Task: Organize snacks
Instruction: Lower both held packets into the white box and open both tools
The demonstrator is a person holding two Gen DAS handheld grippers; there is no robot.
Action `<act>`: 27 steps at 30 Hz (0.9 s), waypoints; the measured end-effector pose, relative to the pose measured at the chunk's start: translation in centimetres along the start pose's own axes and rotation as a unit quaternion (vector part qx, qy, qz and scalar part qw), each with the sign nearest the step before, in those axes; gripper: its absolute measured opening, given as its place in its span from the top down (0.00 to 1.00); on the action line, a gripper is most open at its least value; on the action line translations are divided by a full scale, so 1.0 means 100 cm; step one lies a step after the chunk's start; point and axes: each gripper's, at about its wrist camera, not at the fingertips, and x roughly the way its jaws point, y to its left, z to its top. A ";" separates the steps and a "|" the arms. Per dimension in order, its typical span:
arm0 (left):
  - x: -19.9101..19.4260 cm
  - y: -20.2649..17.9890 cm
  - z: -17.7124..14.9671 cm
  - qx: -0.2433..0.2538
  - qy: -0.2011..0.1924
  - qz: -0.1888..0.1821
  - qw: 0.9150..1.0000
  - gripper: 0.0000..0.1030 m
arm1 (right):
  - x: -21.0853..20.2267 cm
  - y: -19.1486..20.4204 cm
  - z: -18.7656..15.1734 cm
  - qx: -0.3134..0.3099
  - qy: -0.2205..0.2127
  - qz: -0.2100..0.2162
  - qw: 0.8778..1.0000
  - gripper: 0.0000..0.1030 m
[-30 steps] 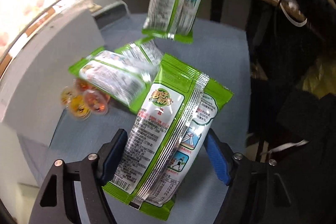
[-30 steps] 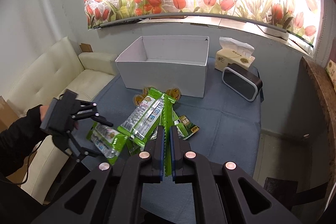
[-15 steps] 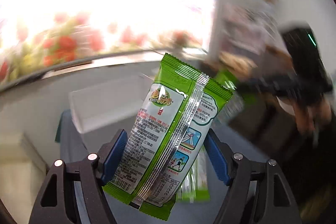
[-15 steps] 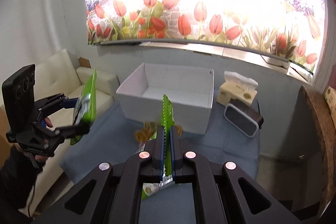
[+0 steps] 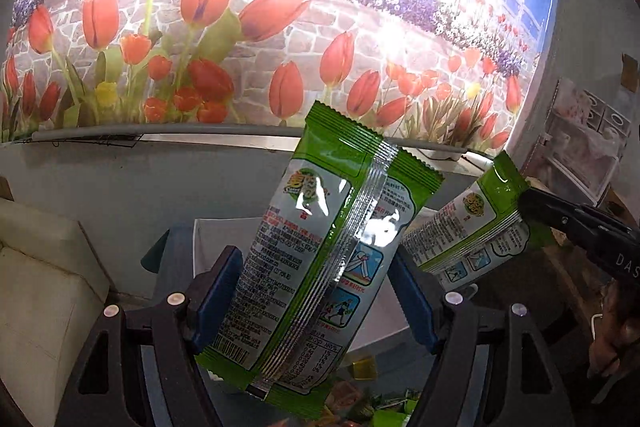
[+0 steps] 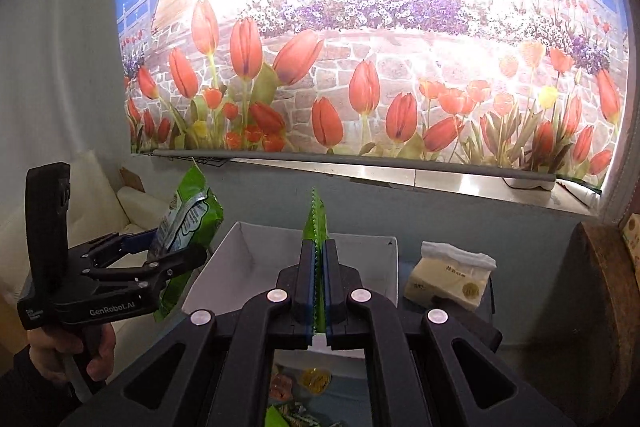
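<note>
Green snack packets [image 5: 320, 267] [image 6: 315, 223] clamped in both tools [image 5: 316, 291] [image 6: 316, 287], above white box [image 6: 248, 267] beside tissue pack [image 6: 448, 279].

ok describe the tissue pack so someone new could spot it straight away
Under the big tulip mural, find the open white cardboard box on the blue table. Just right of it sits the soft cream tissue pack, white tissue poking from its top, unlike the glossy green snack packets.
</note>
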 end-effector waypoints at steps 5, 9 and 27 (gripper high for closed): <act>0.033 0.012 0.002 0.014 0.033 0.023 0.999 0.23 | 0.056 -0.005 0.002 0.003 0.027 -0.009 1.000 0.97; 0.056 0.021 0.002 0.003 0.053 0.021 0.998 0.16 | 0.095 -0.020 -0.005 0.029 0.049 -0.012 0.998 0.96; 0.023 0.032 -0.026 0.012 0.020 0.024 0.999 0.00 | 0.049 -0.035 -0.043 0.043 0.026 -0.061 0.997 0.00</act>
